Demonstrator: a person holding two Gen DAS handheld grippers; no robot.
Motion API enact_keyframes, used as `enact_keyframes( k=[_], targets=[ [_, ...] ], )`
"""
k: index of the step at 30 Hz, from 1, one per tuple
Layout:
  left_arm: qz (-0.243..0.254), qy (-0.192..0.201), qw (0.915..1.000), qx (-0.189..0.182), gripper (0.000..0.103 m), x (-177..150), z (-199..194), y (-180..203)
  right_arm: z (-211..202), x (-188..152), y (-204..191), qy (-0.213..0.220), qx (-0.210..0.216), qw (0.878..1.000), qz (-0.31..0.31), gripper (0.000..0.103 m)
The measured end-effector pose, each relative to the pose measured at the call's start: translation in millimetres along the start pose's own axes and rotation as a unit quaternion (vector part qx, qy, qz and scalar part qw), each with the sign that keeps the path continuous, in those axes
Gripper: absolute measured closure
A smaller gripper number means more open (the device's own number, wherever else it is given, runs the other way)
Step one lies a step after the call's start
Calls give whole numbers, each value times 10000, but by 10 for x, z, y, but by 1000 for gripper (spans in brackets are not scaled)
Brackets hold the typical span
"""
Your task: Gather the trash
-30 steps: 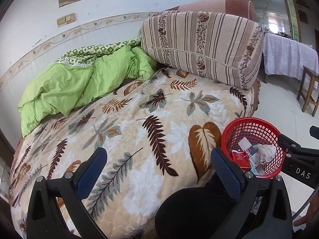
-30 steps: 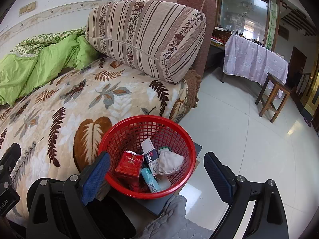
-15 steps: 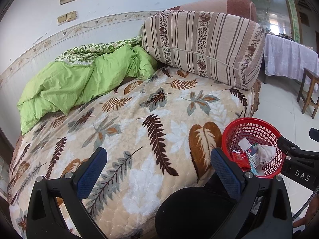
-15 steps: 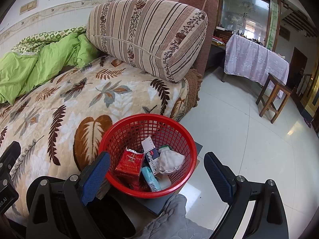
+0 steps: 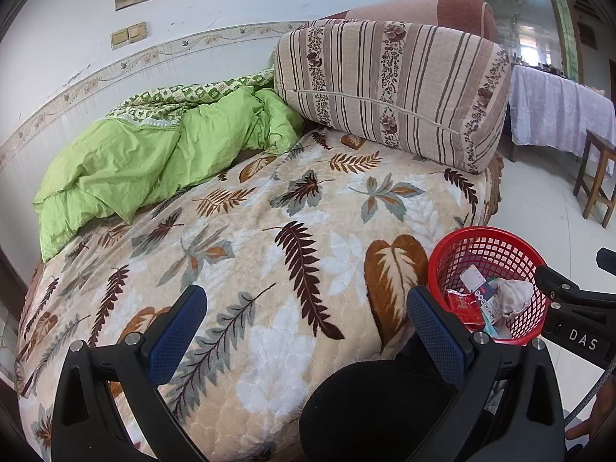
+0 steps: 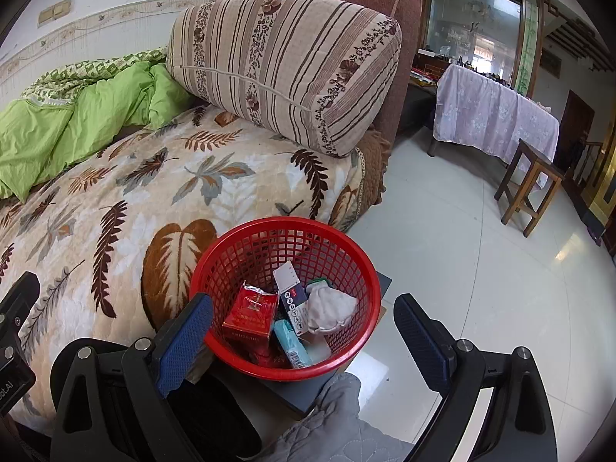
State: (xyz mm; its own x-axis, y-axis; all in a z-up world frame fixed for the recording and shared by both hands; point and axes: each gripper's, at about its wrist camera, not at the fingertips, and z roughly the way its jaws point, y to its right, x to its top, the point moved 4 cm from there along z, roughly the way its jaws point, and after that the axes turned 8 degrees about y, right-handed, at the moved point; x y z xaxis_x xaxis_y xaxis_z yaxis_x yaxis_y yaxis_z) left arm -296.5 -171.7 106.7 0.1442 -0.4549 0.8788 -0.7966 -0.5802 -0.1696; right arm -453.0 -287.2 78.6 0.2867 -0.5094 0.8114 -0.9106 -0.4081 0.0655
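A red mesh basket [image 6: 346, 248] stands on a dark low stand beside the bed; it also shows in the left wrist view [image 5: 454, 246]. It holds a red packet [image 6: 250, 313], a white box with print [image 6: 292, 296], a teal wrapper [image 6: 292, 348] and a crumpled white tissue [image 6: 329, 310]. My right gripper [image 6: 304, 340] is open and empty, just above the basket's near rim. My left gripper [image 5: 306, 325] is open and empty over the leaf-patterned blanket [image 5: 269, 238], left of the basket.
A green quilt [image 5: 154, 154] lies bunched at the bed's far left. A striped bolster [image 5: 392, 88] lies across the head of the bed. A cloth-covered table [image 6: 496, 115] and a wooden stool [image 6: 531, 184] stand on the tiled floor at right.
Both grippers have drifted very slightly; the view has barely shifted. Both stay open and empty.
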Motion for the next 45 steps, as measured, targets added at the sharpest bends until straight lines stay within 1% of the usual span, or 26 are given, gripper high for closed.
enact_keyframes(
  k=[45],
  targets=[
    [-55, -6, 10000, -19, 0, -19, -9, 3, 22, 4, 4, -14, 27, 10000, -9, 7]
  ],
)
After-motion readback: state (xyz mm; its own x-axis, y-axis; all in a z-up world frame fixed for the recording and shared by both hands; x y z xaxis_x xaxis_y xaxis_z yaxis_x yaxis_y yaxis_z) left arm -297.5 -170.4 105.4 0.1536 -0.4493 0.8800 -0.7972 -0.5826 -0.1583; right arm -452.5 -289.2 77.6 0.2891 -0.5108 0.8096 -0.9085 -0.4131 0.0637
